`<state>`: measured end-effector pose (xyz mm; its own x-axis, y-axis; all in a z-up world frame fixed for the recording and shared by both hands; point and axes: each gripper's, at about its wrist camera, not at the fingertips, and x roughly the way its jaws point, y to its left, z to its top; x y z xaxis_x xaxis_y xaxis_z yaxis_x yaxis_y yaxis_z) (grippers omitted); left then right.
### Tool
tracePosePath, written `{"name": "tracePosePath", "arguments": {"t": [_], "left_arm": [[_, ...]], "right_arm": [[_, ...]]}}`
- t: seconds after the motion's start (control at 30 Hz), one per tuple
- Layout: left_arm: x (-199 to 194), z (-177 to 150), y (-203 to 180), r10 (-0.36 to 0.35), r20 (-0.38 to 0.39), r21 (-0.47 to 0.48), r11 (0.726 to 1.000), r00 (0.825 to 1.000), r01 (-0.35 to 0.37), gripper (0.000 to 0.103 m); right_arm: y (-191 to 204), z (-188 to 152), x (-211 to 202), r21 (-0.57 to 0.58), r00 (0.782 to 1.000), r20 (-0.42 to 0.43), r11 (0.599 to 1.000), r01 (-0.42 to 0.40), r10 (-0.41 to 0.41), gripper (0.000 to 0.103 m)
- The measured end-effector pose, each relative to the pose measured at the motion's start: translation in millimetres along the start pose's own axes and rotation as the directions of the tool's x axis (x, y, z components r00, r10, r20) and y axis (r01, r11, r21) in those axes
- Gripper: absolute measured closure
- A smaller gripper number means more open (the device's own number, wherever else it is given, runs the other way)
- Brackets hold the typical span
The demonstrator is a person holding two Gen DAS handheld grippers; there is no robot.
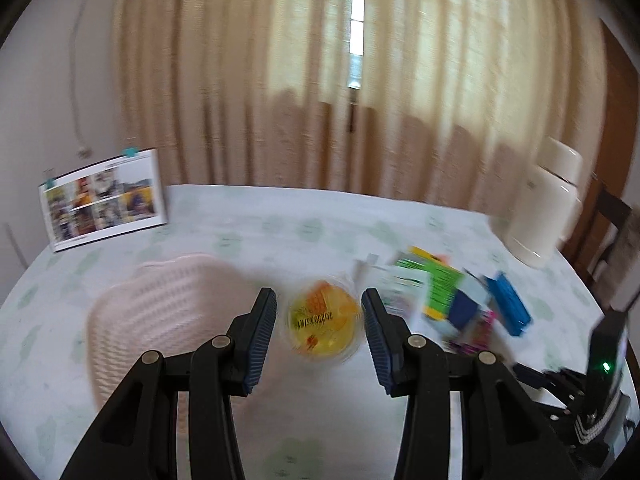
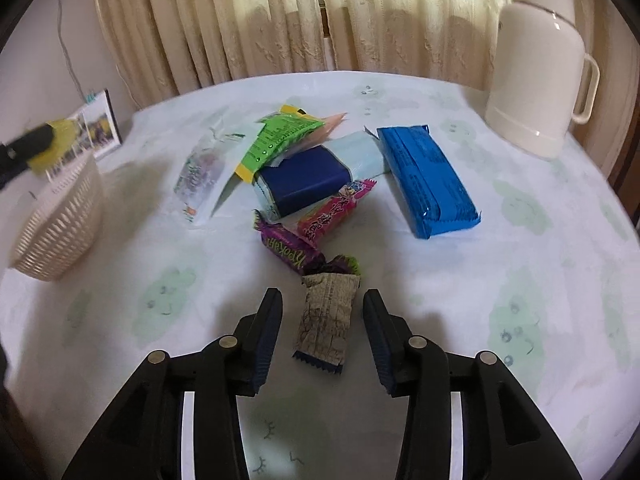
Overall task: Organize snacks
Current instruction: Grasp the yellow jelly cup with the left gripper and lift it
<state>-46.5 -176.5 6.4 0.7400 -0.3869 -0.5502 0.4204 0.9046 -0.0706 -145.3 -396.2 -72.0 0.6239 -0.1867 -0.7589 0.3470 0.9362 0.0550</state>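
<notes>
My left gripper (image 1: 319, 296) is shut on a round yellow jelly cup (image 1: 322, 320), its pads pressing on both sides of the cup. It hangs above the table beside the cream woven basket (image 1: 160, 312). In the right wrist view the same cup (image 2: 60, 140) shows over the basket (image 2: 60, 224) at the far left. My right gripper (image 2: 322, 296) is open and low over the table. A beige crinkled candy wrapper (image 2: 326, 316) lies flat between its fingers, clear of both pads. Behind it sits a pile of snacks with a purple candy (image 2: 288, 248) and a navy box (image 2: 304, 184).
A blue packet (image 2: 428, 176), a green packet (image 2: 280, 136), a pink candy (image 2: 340, 212) and a clear bag (image 2: 200, 176) lie mid-table. A cream thermos jug (image 2: 536, 72) stands back right. A photo card (image 1: 104, 200) stands back left. Curtains hang behind the table.
</notes>
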Motion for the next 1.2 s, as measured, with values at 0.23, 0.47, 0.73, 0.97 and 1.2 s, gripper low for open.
{"name": "tracePosePath", "arguments": {"t": [0.23,0.47,0.73,0.97,1.2], "left_arm": [[1.8,5.6,41.2,0.151,0.013,-0.073,0.986,0.989,-0.149,0.061],[-0.4,0.9,40.9,0.097,0.008,-0.076,0.993,0.995,-0.096,0.047],[-3.1,-35.8,-42.6,-0.124,-0.047,0.15,0.98,0.991,0.129,0.035],[16.8,-70.1,-93.9,-0.166,-0.153,0.329,0.921,0.974,0.208,0.03],[45.2,-79.3,-94.5,-0.161,-0.262,0.31,0.92,0.952,0.241,0.03]], "right_arm": [[-6.7,-4.1,-9.0,0.035,0.999,0.036,0.999,-0.018,0.017,0.078],[-11.8,-9.2,-23.6,0.079,0.993,0.086,0.993,-0.083,0.076,0.078],[-17.8,-9.4,-27.8,0.109,0.992,0.096,0.989,-0.096,0.085,0.078],[-30.6,-9.6,-33.4,0.149,0.99,0.112,0.984,-0.103,0.086,0.078],[-38.3,-9.5,-37.9,0.169,0.988,0.126,0.98,-0.108,0.087,0.078]]}}
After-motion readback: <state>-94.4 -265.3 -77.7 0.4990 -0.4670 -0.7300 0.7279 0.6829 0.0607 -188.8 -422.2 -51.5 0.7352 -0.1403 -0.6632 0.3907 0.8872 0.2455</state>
